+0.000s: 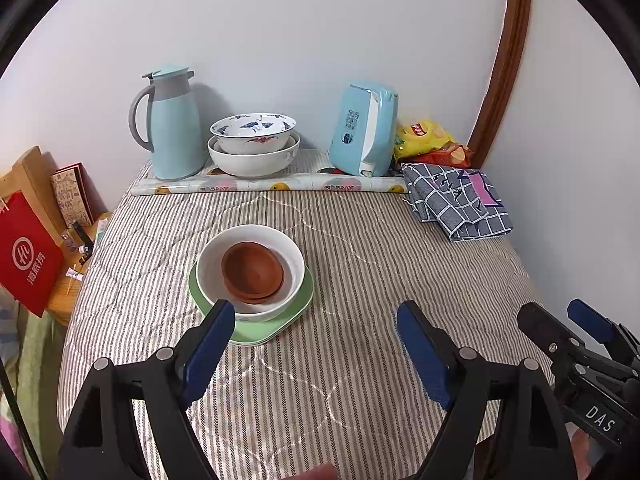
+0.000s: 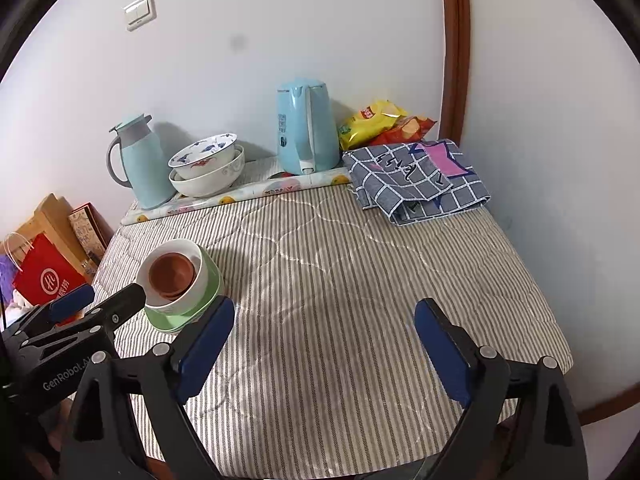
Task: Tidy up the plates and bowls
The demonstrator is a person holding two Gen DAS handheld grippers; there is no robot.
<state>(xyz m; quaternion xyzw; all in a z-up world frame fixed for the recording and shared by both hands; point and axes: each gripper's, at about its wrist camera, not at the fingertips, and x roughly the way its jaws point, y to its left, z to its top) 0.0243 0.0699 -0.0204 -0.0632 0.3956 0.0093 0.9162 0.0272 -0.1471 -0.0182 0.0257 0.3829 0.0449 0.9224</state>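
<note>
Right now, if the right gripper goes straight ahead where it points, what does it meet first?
Probably only the striped cloth: the right gripper is open and empty, and the stacked bowls lie off to its left.

We carry two matching tools. Our left tongs (image 1: 316,320) are black plastic, each arm a triangular frame with a cut-out window, tipped by a long flat blue pad, with a round silver pivot pin at each joint. Our right tongs (image 2: 324,320) are built the same: black arms, blue pads, silver pins. Seen at four o'clock from the left camera, the right tool's body bears white letters "DAS" and a small screw; at eight o'clock from the right camera, the left tool's reads "GenRobot.AI".
</note>
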